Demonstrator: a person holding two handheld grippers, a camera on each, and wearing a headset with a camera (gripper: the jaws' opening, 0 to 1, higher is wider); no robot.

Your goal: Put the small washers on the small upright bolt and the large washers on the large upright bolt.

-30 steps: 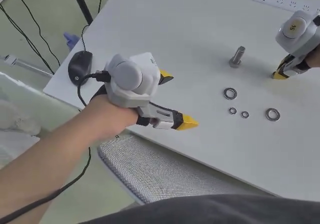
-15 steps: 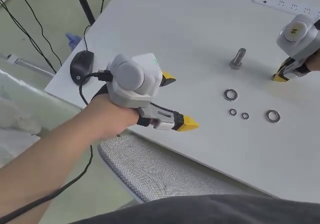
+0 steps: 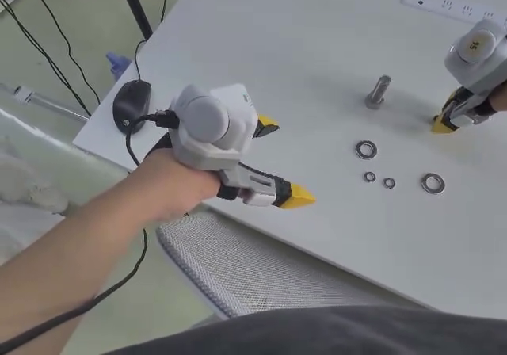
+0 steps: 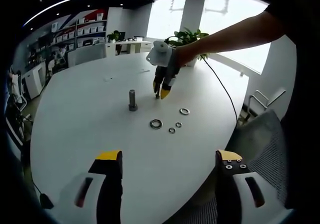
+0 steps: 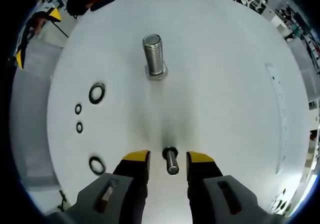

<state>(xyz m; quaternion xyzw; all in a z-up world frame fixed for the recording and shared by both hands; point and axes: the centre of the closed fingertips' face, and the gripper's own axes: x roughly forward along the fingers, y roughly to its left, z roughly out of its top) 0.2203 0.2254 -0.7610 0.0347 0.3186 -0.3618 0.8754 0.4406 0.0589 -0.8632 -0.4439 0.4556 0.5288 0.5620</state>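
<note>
Between jaws of right claw point(image 5: 168, 158), small upright bolt point(image 5: 171, 164)

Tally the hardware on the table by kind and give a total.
large washers: 2
small washers: 2
large bolt: 1
small bolt: 1
Total: 6
</note>
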